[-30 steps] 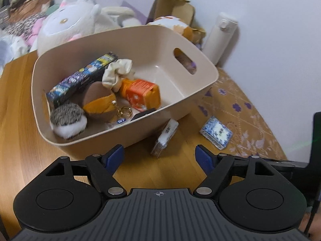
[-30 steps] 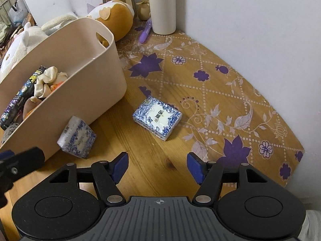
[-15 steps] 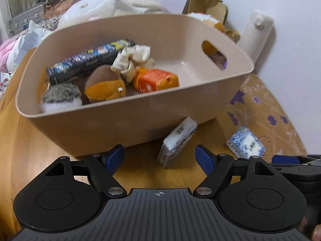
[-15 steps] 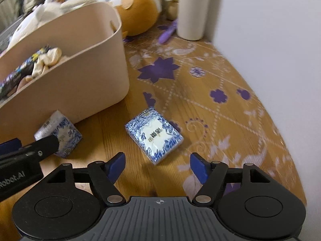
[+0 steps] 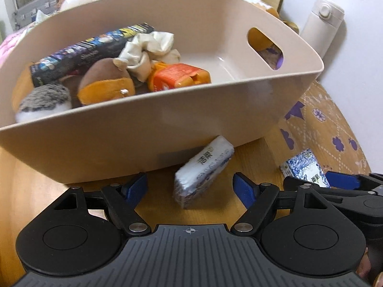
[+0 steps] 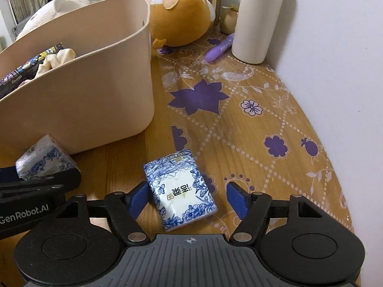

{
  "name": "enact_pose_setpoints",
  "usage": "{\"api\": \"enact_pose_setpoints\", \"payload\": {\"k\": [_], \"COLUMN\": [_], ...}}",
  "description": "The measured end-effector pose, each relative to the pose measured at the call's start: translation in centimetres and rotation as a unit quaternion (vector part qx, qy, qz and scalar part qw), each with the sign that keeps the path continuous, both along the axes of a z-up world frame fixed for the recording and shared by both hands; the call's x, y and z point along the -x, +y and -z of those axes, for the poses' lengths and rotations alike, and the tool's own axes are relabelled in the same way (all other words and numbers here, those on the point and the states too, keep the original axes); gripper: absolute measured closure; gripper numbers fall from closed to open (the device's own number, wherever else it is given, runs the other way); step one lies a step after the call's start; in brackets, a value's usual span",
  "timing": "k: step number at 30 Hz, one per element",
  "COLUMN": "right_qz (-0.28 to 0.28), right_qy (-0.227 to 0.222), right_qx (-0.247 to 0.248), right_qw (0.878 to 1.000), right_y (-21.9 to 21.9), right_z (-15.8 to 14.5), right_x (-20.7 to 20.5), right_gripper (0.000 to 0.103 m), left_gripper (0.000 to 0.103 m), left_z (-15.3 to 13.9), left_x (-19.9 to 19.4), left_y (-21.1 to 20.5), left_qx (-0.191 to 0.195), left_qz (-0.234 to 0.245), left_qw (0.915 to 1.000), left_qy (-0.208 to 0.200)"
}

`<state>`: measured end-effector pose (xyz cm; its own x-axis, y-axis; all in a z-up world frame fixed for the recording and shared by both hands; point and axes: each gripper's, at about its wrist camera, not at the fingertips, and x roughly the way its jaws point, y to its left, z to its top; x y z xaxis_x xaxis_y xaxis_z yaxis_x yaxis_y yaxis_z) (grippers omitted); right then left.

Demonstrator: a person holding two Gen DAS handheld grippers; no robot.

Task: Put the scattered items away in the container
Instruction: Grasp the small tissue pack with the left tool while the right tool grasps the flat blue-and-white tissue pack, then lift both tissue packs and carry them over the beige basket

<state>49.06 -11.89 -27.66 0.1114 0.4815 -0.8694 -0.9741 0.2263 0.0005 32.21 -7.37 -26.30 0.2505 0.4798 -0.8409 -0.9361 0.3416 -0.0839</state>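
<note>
Two tissue packs with blue floral print lie on the wooden table (image 6: 124, 143), outside the beige container (image 5: 167, 131). The first tissue pack (image 5: 203, 171) leans tilted against the container's near wall, one end raised and touching the wall, the other end on the table. The left gripper (image 5: 190, 187) is positioned around it: its jaws stand apart, one blue pad on each side of the pack, and neither pad touches it.

The second tissue pack (image 6: 180, 189) lies flat on the table, partly on the edge of a patterned mat (image 6: 251, 124) with purple flowers. The right gripper (image 6: 186, 197) straddles this pack. Its jaws have just been closing, with the pack between them. The left finger (image 6: 138, 198) is at the pack's side, and contact cannot be confirmed; the right finger stands clear of the pack, so the pack is not clamped.

The container holds a dark printed box (image 5: 91, 50), a crumpled cream cloth (image 5: 148, 52), an orange packet (image 5: 179, 77), a brown-and-orange plush (image 5: 105, 83) and a grey furry plush (image 5: 43, 100). Beyond the container, near the wall, stand a white bottle (image 6: 258, 19), a purple pen (image 6: 219, 47) and an orange plush toy (image 6: 179, 19).
</note>
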Motion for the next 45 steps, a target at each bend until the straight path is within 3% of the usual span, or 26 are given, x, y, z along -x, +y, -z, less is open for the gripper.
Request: {"api": "enact_pose_setpoints", "payload": {"k": [6,7,8,10,14,26,45], "right_qz": [0.002,0.000,-0.001,-0.003,-0.011,0.013,0.080], "right_qy": [0.002,0.003,0.005,0.005,0.008,0.013,-0.026], "right_qx": [0.002,0.003,0.003,0.006,0.011,0.005,-0.036], "right_qw": [1.000,1.000,1.000,1.000,1.000,1.000,0.996], "right_y": [-0.5,-0.6,-0.6,-0.6,-0.7,-2.3,-6.6], "right_z": [-0.1,-0.2,-0.3,-0.4,-0.5,-2.7,-11.6], "right_x": [-0.1,-0.1,0.0,0.2,0.8,2.1,5.8], "right_gripper": [0.046,0.049,0.056,0.059,0.060,0.060,0.060], "left_gripper": [0.031,0.040,0.060,0.079,0.086,0.089,0.089], "left_z": [0.4,0.4,0.3,0.2,0.0,-3.1,-10.6], "left_x": [-0.4,-0.5,-0.5,-0.6,-0.5,0.1,3.3], "left_y": [0.1,0.0,-0.1,-0.1,0.0,-0.3,-1.2], "left_qx": [0.001,-0.002,-0.007,-0.004,-0.001,-0.016,-0.003], "left_qz": [0.015,0.020,0.029,0.047,0.053,0.079,0.124], "left_qw": [0.9999,0.9998,0.9995,0.9987,0.9985,0.9962,0.9893], "left_qy": [-0.006,-0.006,-0.008,-0.017,-0.011,-0.034,-0.076]}}
